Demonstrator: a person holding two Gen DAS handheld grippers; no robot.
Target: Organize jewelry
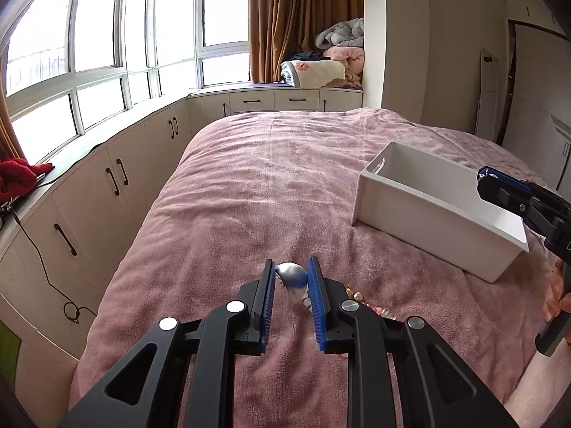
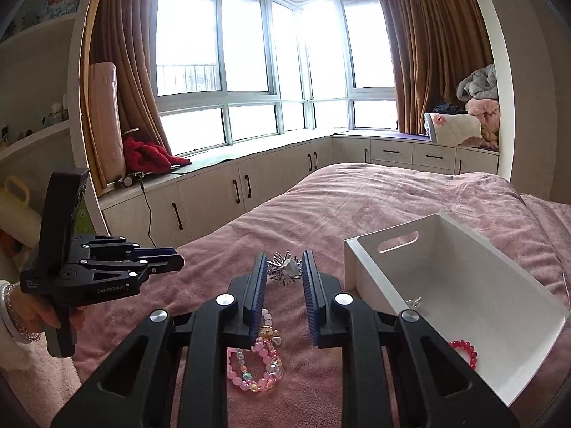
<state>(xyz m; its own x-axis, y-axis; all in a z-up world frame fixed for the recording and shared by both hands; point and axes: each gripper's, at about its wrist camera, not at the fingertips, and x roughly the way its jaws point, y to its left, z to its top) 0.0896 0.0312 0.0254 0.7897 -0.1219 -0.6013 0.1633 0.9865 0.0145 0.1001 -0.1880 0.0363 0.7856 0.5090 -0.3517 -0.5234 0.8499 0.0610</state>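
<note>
Your left gripper (image 1: pixel 292 278) is nearly closed on a round silver piece (image 1: pixel 293 278), pinched at the very tips of the blue pads and lifted clear of the pink bedspread (image 1: pixel 249 196). Your right gripper (image 2: pixel 284 271) is equally narrow, clamped near its tips on a spiky silver ornament (image 2: pixel 285 270), also off the bed. The white bin (image 2: pixel 464 285) sits just to the right on the bedspread; inside it lie a red bead bracelet (image 2: pixel 465 351) and a small clear piece (image 2: pixel 414 301). Pink bead bracelets (image 2: pixel 258 360) are on the bedspread below your right gripper, outside the bin.

Both grips are shallow, so a quick swing towards the bin could let the smooth round piece slip out. The spiky one could snag on the pads at release. The bin rests on soft bedding, so a knock on its wall may tip it.
</note>
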